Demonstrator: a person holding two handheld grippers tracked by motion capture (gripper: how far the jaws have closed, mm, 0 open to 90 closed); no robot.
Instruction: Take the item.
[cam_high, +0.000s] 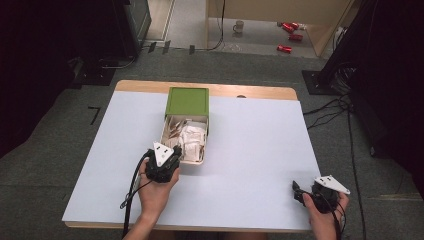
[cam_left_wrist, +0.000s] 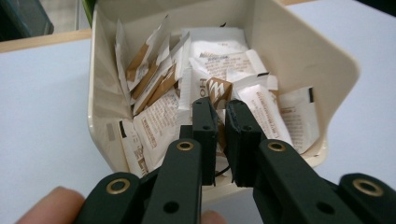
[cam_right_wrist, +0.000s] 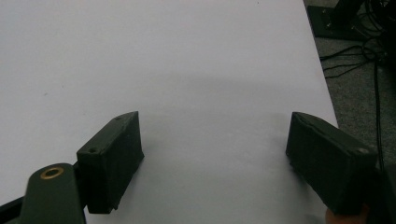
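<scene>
Left gripper view: left gripper (cam_left_wrist: 220, 116) nearly closed on a brown sachet (cam_left_wrist: 217, 91) in the box (cam_left_wrist: 299, 51); thin pinch, slip likely on lifting. Right gripper (cam_right_wrist: 212, 154) wide open, empty.

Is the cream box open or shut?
Open: the cream box shows loose sachets inside, and its green lid stands raised behind.

Evenly lit from overhead, white desk (cam_high: 260, 145) bright without glare, surroundings beyond it falling into darkness, soft shadow under the fingers (cam_right_wrist: 109, 161) on it, close foreground blurred, edges mildly bent.
</scene>
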